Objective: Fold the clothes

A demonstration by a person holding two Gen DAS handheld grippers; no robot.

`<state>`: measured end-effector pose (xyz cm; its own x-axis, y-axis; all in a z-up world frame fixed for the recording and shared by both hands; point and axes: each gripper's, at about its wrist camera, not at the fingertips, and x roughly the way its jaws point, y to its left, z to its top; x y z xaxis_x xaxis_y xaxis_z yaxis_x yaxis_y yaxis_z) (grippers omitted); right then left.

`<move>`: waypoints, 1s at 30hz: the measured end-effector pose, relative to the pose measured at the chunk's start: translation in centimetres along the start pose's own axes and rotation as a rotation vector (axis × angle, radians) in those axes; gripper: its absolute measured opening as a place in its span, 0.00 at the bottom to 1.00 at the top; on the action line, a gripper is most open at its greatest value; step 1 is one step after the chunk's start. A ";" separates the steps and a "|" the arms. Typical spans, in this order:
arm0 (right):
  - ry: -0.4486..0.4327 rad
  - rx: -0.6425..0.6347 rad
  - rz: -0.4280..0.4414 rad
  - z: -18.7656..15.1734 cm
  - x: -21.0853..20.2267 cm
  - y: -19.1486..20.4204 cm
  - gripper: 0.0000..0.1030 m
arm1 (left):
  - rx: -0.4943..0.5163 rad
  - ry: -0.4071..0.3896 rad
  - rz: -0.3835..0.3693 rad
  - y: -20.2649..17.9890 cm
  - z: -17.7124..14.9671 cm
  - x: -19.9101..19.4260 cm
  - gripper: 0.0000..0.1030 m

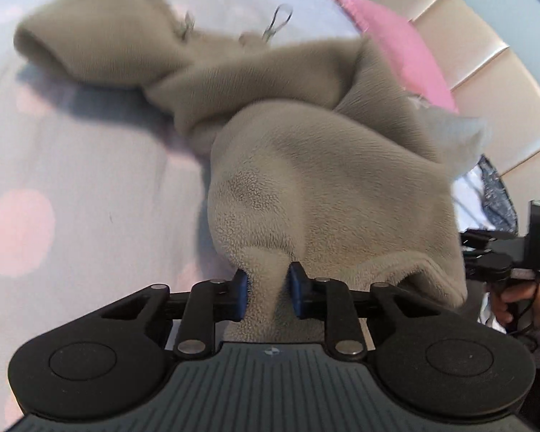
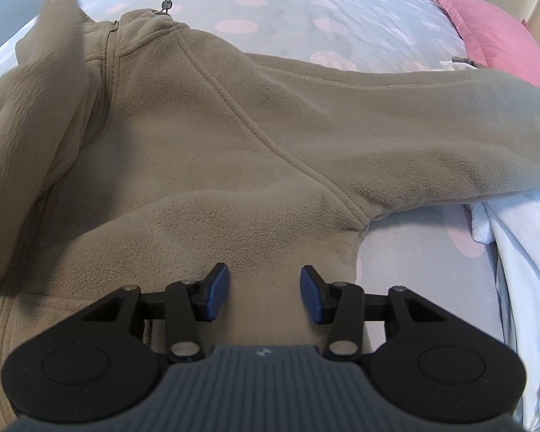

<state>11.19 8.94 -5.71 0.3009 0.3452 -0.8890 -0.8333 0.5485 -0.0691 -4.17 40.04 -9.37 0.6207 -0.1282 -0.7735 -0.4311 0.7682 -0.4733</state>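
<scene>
Where the left wrist view blurs toward its top, I can make out only soft shapes: the far end of the tan fleece pullover point(image 1: 305, 165) bunches into a roll, and two small metal loops beside it are too smeared to identify. My left gripper point(image 1: 267, 293) points steeply down, its blue pads point(image 1: 241, 295) drawn narrow and pinching a raised fold of fleece between them; the fabric beneath the housing is hidden from me. At that view's right edge I see a hand point(image 1: 518, 297) wrapped around the black handle of the other tool, cut off by the frame, so its fingers are out of sight there. The right wrist view is sharp and gives what the left does not: the pullover point(image 2: 205, 151) lies spread on the polka-dot bedsheet point(image 2: 305, 7), collar and zip at upper left, one sleeve stretched to the right toward the pink pillow point(image 2: 496, 36), whose far end runs out of frame. A blurred flap of fleece stands up at the left edge. My right gripper point(image 2: 264, 295) also tilts steeply down, jaws partly apart over the lower body of the garment, fleece lying flat between the pads; whether they press on it I cannot tell. White cloth point(image 2: 521, 252) sits bunched at the right border, only partly visible.
</scene>
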 end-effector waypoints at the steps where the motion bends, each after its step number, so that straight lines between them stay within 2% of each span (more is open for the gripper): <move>1: -0.002 0.002 0.000 0.0 -0.1 0.0 0.47 | 0.003 -0.019 -0.001 0.0 0.1 -0.8 0.17; 8: -0.028 0.008 0.008 0.1 -0.8 0.0 0.47 | -0.007 -0.158 0.013 -1.2 -0.8 -5.9 0.11; 10: -0.030 0.005 0.005 0.1 -0.9 0.0 0.48 | -0.018 -0.204 0.040 -1.1 -0.5 -7.8 0.09; 15: 0.034 -0.019 -0.030 -0.3 0.8 0.1 0.49 | -0.073 -0.306 0.120 0.7 -0.5 -12.2 0.09; 21: 0.041 -0.020 -0.042 -0.5 1.0 0.1 0.50 | -0.113 -0.527 0.312 2.6 -1.2 -19.8 0.09; 24: 0.032 -0.037 -0.054 -0.6 1.0 0.4 0.50 | -0.127 -0.601 0.479 3.8 -1.7 -22.9 0.09; 27: 0.024 -0.043 -0.058 -0.8 1.1 0.5 0.50 | -0.213 -0.582 0.660 6.4 -2.5 -23.9 0.09; 30: 0.019 -0.041 -0.058 -0.8 1.0 0.6 0.51 | -0.302 -0.503 0.797 9.6 -3.6 -23.1 0.10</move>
<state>10.62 8.96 -7.02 0.3402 0.2991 -0.8915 -0.8335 0.5348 -0.1386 -24.96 48.16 2.43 0.2525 0.6919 -0.6764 -0.9491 0.3132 -0.0338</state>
